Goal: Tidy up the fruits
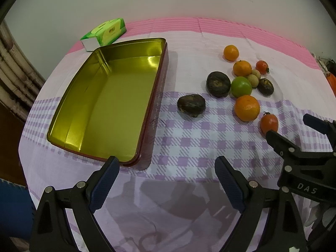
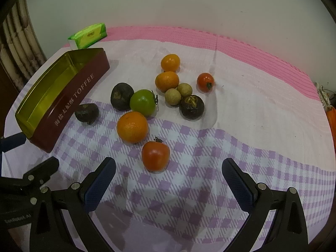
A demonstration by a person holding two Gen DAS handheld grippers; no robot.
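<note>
An open gold-lined tin (image 1: 109,109) with nothing in it lies at the left; its dark red side (image 2: 69,105) reads TOFFEE. To its right a cluster of fruit lies on the cloth: a large orange (image 2: 132,127), a green tomato (image 2: 142,103), two smaller oranges (image 2: 167,82), dark round fruits (image 2: 121,96), two pale longans (image 2: 172,96) and a small red tomato (image 2: 205,82). A red tomato (image 2: 155,155) lies just ahead of my open right gripper (image 2: 168,164). My left gripper (image 1: 167,163) stands open at the tin's near right corner, holding nothing.
A green tissue pack (image 1: 105,33) lies behind the tin near the wall. The table carries a pink and purple-checked cloth (image 2: 241,138), bare on the right side. My two grippers hover side by side at the near edge.
</note>
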